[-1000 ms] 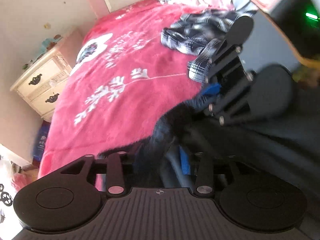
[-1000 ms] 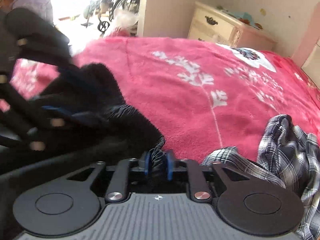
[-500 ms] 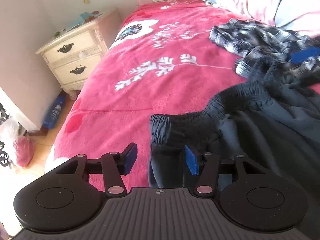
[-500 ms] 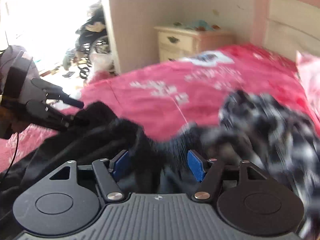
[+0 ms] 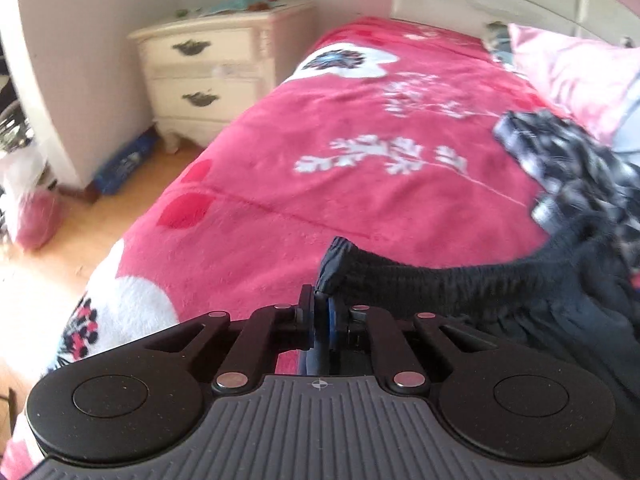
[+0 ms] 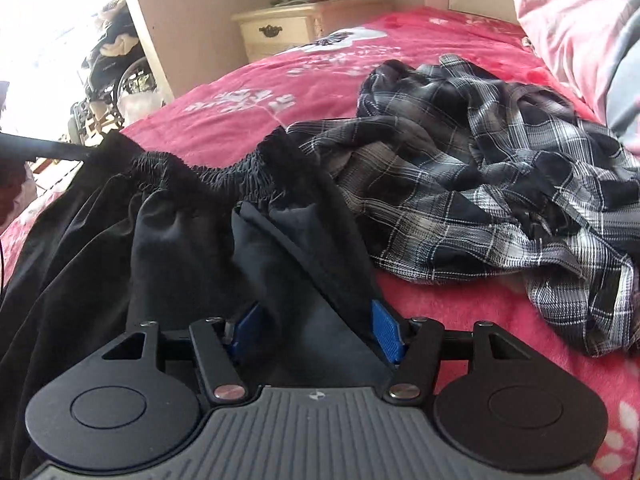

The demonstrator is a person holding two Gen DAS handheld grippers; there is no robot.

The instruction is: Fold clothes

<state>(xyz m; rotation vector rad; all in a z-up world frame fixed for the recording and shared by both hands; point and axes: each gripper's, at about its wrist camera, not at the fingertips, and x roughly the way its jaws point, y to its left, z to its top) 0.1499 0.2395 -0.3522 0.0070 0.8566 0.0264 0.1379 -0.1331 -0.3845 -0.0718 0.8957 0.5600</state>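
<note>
Left wrist, gripper [image 5: 320, 320] pinching dark trousers [image 5: 460, 284] waistband

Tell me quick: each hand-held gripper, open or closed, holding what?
Left hand-held gripper: just closed on the dark pants' waistband.
Right hand-held gripper: open, pants fabric between its fingers.

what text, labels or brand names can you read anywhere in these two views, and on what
None: no readable words, numbers or brand names in either view.
Left tool body: only a small crosshair mark, no lettering.
Right tool body: the same crosshair mark, no lettering.
Blue package on the floor by the nightstand: any print is too blurred to read.
Dark shorts, plaid shirt, red blanket: patterns only, no tags visible.
</note>
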